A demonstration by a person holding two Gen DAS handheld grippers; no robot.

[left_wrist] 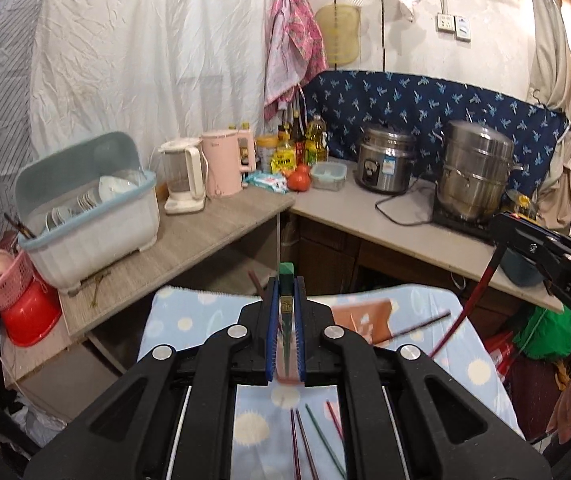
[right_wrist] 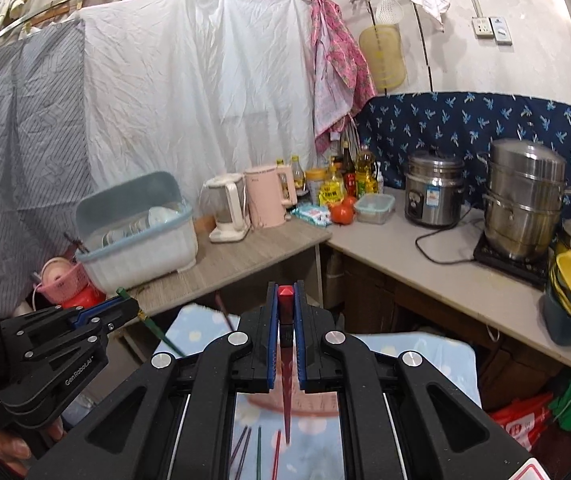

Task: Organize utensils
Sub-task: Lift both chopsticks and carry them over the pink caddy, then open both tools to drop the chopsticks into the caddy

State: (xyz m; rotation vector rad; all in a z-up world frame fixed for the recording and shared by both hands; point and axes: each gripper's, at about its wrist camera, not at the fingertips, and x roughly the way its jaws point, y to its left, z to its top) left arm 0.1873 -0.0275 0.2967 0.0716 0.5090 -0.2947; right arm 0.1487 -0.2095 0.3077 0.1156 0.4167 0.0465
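Both jaws clenched, one chopstick each. Left gripper (left_wrist: 286,292) grasps the green chopstick (left_wrist: 286,276) near its square butt end, the taper running back under the jaws. Right gripper (right_wrist: 285,300) grasps the red chopstick (right_wrist: 285,294) the same way, thin tip hanging down over the blue cloth (right_wrist: 425,352).

Loose chopsticks (left_wrist: 305,440) lie below on the cloth-covered surface, dark red, green and pink, fanned apart. One more lies slanted farther right (left_wrist: 421,322).

Likely destination, my guess: the dish rack (left_wrist: 89,216) on the wooden surface (left_wrist: 189,240) to the left, where dark sticks (left_wrist: 19,226) already poke up at its near corner.

Risks as I read them:
- Each stick is pinched at one end only, so its long free part can swing or pivot in the pads. A quick turn of the wrist could twist it loose.
- The two grippers sit close. In the right view the green stick's taper slants down just beside my linkage. Crossing paths could knock either stick.
- Hanging tips could snag the cloth or sweep the loose sticks off the edge.
- Dropping into the rack blind, a tip could strike the bowls (left_wrist: 113,186).
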